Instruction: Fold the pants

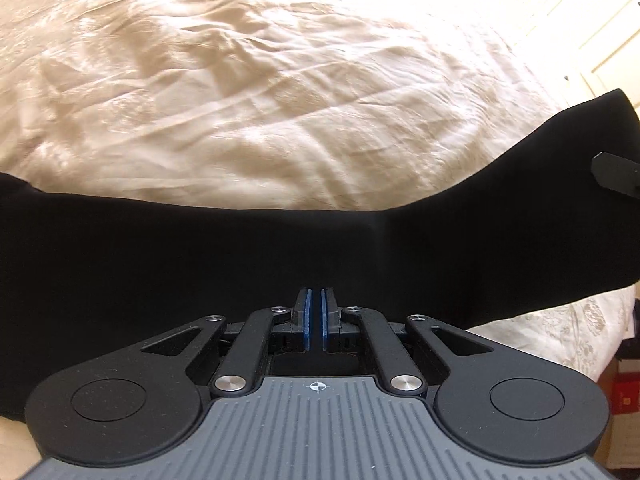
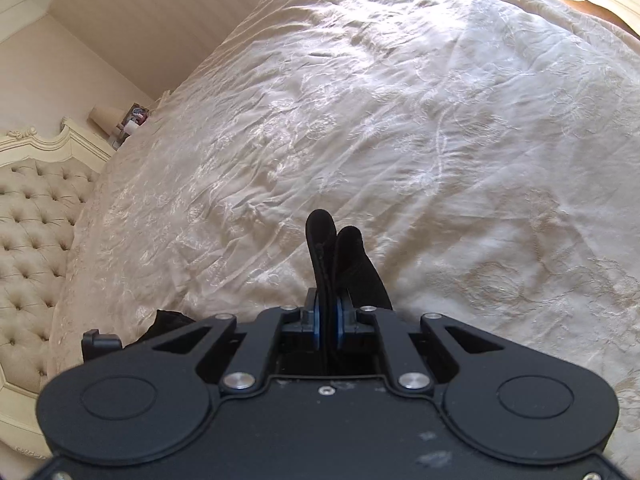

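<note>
While the black pants (image 1: 240, 248) are clamped in the left gripper (image 1: 316, 300) and right gripper (image 2: 329, 300) above the bed (image 2: 400, 120), the fold is probably being carried over, and level hands are needed next.

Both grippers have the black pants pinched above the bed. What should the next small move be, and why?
Probably carry the held edge forward over the bedspread and lay it down. The left gripper and right gripper are each shut on the black pants, which sag between them, so the fold is not yet laid.
</note>
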Available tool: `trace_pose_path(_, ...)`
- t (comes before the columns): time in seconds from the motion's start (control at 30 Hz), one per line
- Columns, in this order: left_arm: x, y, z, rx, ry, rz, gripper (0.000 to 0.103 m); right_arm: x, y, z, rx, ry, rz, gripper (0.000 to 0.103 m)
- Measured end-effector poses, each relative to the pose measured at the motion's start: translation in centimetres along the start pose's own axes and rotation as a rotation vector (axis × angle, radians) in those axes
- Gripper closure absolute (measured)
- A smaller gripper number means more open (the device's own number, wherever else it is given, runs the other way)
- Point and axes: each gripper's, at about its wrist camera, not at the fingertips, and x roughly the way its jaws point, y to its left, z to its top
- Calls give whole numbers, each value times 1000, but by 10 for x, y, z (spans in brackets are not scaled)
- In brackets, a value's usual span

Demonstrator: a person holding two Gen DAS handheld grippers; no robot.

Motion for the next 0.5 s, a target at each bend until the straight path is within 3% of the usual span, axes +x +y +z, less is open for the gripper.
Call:
trace_pose_path(0.13, -15, 42, 1, -15, -9, 25, 98, 22, 59, -19, -17, 5, 50, 94)
trace_pose_path(0.3, -27, 89, -5, -12, -5, 45, 98, 78, 115, -56, -51, 74, 84, 94)
trace_pose_path(0.5, -37, 126, -11, -11, 0, 55, 98, 145, 153, -97, -64, 132, 45, 94)
